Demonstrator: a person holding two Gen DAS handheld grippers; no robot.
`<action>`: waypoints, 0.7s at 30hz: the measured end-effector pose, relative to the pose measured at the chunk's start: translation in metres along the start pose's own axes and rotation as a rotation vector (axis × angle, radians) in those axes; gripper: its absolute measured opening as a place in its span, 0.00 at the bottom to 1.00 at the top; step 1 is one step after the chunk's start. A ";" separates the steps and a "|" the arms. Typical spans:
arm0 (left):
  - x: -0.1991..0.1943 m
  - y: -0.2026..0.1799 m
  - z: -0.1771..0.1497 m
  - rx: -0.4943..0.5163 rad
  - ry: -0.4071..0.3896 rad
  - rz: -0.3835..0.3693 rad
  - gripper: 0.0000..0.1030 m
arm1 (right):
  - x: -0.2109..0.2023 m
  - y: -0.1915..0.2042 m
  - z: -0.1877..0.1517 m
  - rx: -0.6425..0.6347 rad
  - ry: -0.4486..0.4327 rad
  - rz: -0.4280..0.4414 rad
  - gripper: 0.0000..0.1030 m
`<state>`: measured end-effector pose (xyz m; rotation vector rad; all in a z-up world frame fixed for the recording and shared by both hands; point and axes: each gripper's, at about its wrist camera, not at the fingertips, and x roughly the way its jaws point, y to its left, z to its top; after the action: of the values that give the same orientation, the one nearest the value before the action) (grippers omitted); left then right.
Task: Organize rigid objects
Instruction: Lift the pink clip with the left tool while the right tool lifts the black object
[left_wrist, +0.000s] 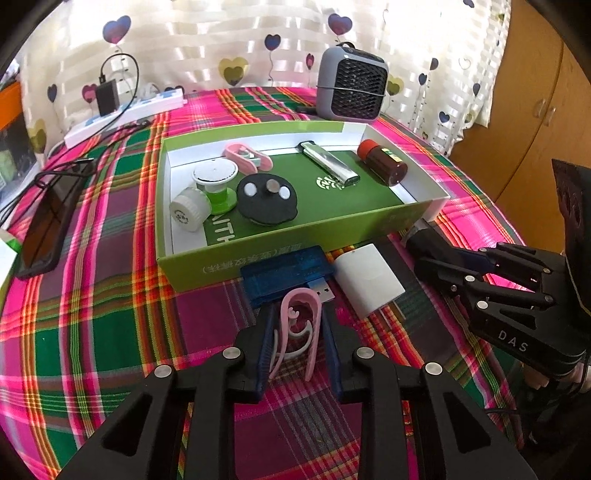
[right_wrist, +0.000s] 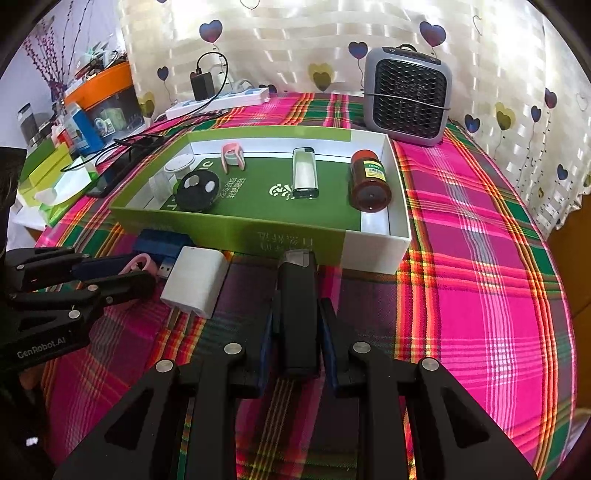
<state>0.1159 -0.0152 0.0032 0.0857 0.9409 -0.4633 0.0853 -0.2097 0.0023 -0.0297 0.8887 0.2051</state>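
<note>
Taking the green box as the landmark: on the near side of its front wall, the left gripper has its two fingers closed in on a pink clip, pinching it at its flanks; the clip's long axis runs along the fingers, its rounded end pointing at the box. No earlier view is on hand, so only the grip as it stands can be told. Also on the near side, toward the box's right end, the right gripper is pressed tight on a black stick-shaped device, which likewise lies lengthwise between the pads with its pale tip nearly at the box wall. Both held things sit just short of that wall, so the coming move is judged to be a lift up and over the rim, then forward. Between the left gripper and the wall lie a blue USB adapter and a white charger plug, the adapter touching the box; these stand in the left hand's path if it goes low. Inside the box, from its left end, are a white cap, a green-and-white spool, a black disc, a second pink clip, a silver lighter and a brown jar. Beyond the box stands a grey fan heater.
</note>
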 end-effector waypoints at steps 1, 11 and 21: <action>0.000 0.000 0.000 0.001 0.000 0.001 0.23 | 0.000 0.000 0.000 -0.002 0.000 -0.002 0.24; -0.001 0.001 0.000 -0.003 -0.002 -0.004 0.23 | 0.001 0.001 0.000 -0.006 0.000 -0.007 0.24; -0.002 0.002 -0.001 -0.013 -0.005 -0.004 0.23 | -0.001 0.000 0.000 0.003 -0.004 -0.007 0.24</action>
<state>0.1150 -0.0126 0.0041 0.0706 0.9391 -0.4605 0.0847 -0.2096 0.0027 -0.0299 0.8850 0.1979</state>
